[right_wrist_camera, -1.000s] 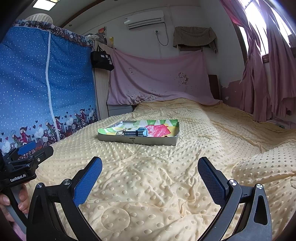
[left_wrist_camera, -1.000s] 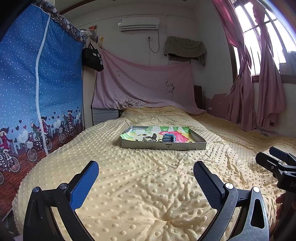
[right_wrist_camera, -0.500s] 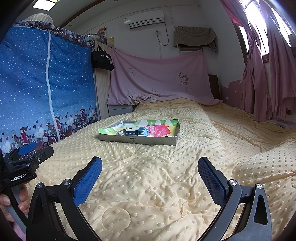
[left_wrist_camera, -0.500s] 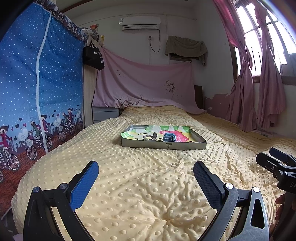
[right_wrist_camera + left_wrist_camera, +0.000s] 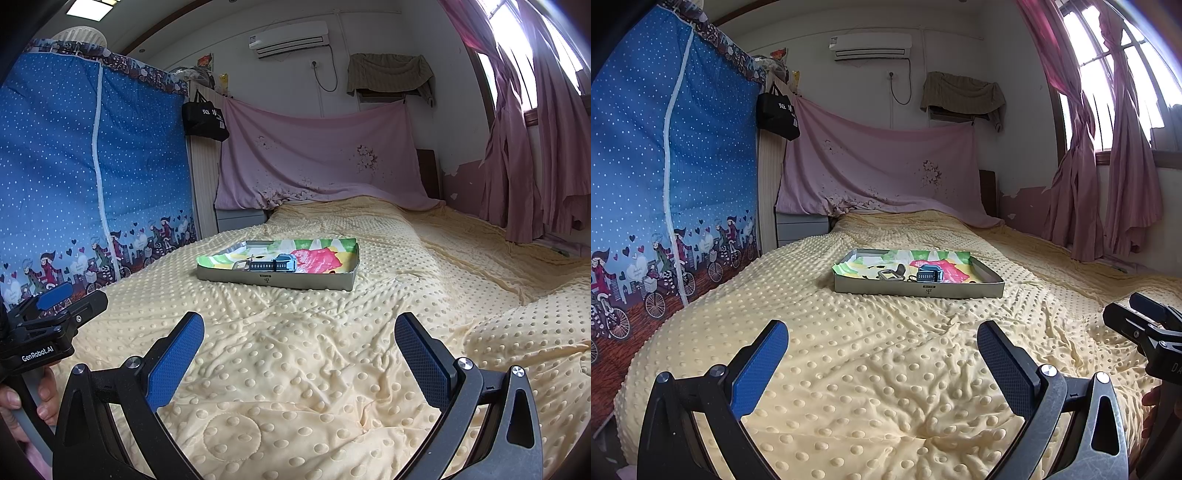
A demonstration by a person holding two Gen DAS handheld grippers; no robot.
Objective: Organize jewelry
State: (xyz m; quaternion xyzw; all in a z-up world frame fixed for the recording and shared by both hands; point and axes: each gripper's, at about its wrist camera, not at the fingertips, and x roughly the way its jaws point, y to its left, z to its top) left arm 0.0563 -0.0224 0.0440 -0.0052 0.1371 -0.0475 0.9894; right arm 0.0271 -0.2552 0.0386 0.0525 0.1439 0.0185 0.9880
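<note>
Little has moved since a second ago: both views show the tray at nearly the same spot, both tools holding station over the bed.

Left hand-held gripper: jaws spread wide, nothing between them; blue textured pads on black arms. Right hand-held gripper: likewise wide apart and empty, level, pointing toward the tray. A hand grips the left tool's handle at the edge of the right view.

Bed: pale yellow blanket, soft, covered in raised dots, lightly rumpled.

Tray: shallow, rectangular, grey walls, bright green-yellow-pink lining, mid-bed, well ahead of both tools.

Watch: dark blue strap, squarish case, lying flat inside the tray near its front wall. Silver buckle-like piece just beside it.
</note>
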